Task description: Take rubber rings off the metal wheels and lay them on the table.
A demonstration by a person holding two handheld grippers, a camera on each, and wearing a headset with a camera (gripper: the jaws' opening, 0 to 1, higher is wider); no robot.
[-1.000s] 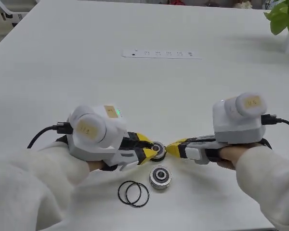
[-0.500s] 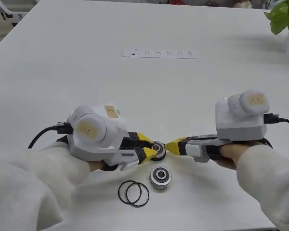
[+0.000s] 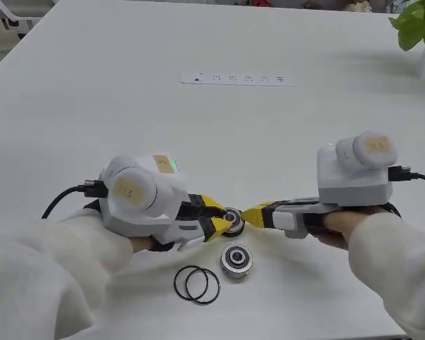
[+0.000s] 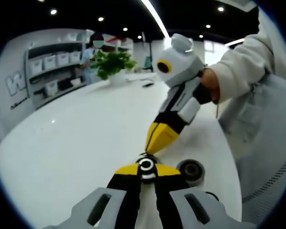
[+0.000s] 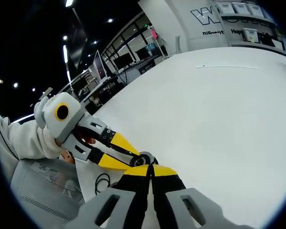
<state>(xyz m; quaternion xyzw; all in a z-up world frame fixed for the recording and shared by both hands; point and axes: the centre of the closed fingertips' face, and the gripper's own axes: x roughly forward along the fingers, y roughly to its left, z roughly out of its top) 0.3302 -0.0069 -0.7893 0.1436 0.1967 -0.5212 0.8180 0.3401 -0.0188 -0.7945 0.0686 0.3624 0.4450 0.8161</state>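
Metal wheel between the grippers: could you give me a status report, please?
Left gripper shut on metal wheel. Right gripper shut, tips at its rim. Two rubber rings on table, beside second wheel. Nothing in the way.

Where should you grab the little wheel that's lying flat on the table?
Probably its outer rim, coming straight down from above. The wheel lies flat, round face up, so the rim is what sticks out. The rubber rings lie close on its left, so pinch the near and far sides.

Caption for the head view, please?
Left gripper and right gripper meet at a metal wheel; second wheel and two rubber rings lie nearby.
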